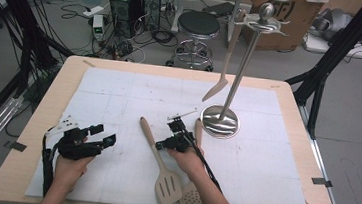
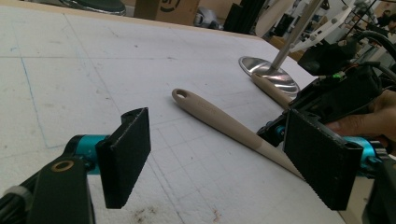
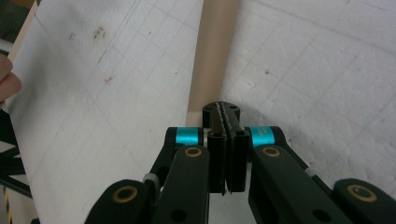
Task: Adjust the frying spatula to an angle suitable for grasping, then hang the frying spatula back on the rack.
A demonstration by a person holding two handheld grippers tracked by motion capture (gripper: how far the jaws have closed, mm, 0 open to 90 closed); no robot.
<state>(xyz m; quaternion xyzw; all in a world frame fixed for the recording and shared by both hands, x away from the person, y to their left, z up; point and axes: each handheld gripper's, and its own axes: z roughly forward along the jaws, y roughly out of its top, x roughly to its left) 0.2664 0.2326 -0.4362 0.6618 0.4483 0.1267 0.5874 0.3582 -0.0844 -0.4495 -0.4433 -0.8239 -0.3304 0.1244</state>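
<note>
Risk entry. Right tongs point(image 3: 226, 122) pressed shut, nothing held, over skimmer handle point(image 3: 212, 51) at frame ctr. Left tongs point(image 2: 224, 158) wide, lower left. Handle could be knocked aside unless tongs opened first.

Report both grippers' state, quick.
Left gripper: fingers wide open, holding nothing.
Right gripper: fingers shut together, nothing between them, above a beige utensil handle.

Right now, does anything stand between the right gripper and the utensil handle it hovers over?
Nothing visible does. The right gripper, jaws shut and empty, sits directly above the skimmer handle, with only bare white mat around it. The slotted spatula lies apart to the side.
</note>
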